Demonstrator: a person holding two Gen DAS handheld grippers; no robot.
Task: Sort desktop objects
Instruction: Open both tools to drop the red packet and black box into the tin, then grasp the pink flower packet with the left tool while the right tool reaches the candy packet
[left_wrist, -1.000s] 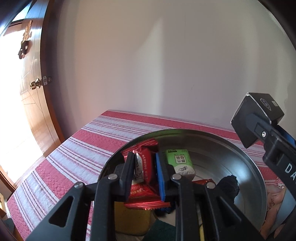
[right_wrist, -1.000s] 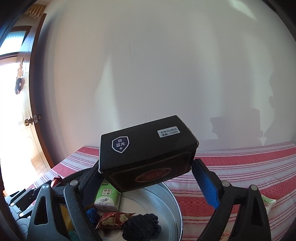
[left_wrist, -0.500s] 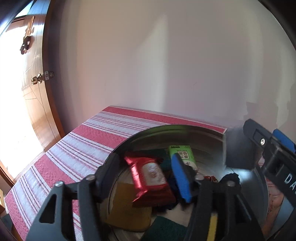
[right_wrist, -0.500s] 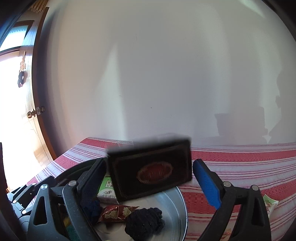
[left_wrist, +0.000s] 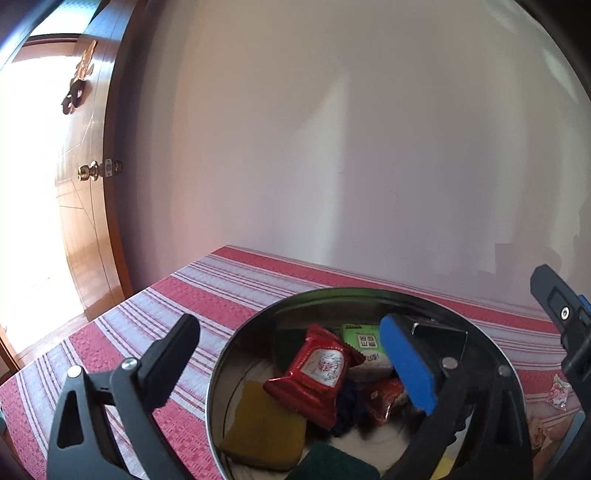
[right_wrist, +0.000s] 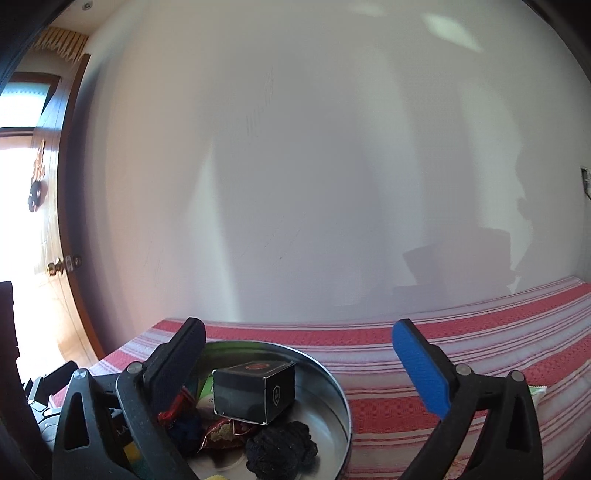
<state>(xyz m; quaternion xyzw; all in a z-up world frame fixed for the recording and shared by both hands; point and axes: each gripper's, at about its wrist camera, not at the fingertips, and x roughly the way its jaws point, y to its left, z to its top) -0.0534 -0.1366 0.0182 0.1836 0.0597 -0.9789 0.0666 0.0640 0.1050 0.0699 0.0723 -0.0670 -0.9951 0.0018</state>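
Room: pale wall (right_wrist: 295, 166) is filling the background, with a wooden door (left_wrist: 85, 221) and its brass knob (left_wrist: 88, 171) standing at the far left of the desk.
Desk: red and white striped cloth (left_wrist: 207, 291) is covering it, and the round metal tray (right_wrist: 341, 402) is sitting on the cloth near the wall.
Left gripper (left_wrist: 291, 354): its jaws have just been opening and are now standing wide, hovering over the tray's near left rim with nothing pressed between them.
Red snack packet (left_wrist: 319, 373): it is lying loose inside the tray, tilted on top of a yellow sponge (left_wrist: 262, 428) and beside a green tissue pack (left_wrist: 364, 345).
Right gripper (right_wrist: 295, 354): its jaws have just been opening further and are gaping wide above the tray's right side, gripping nothing.
Black box (right_wrist: 255, 391): it is resting inside the tray, free of both jaws, touching the green pack on its left.
Other tray contents: a black knitted bundle (right_wrist: 282, 448) is lying in front of the box, a second red wrapper (right_wrist: 225, 432) is lying just left of it, and a dark green pad (left_wrist: 332, 465) is sitting at the tray's near edge.
Outside the tray: a small snack packet (right_wrist: 535, 393) is lying on the cloth well to the tray's right.
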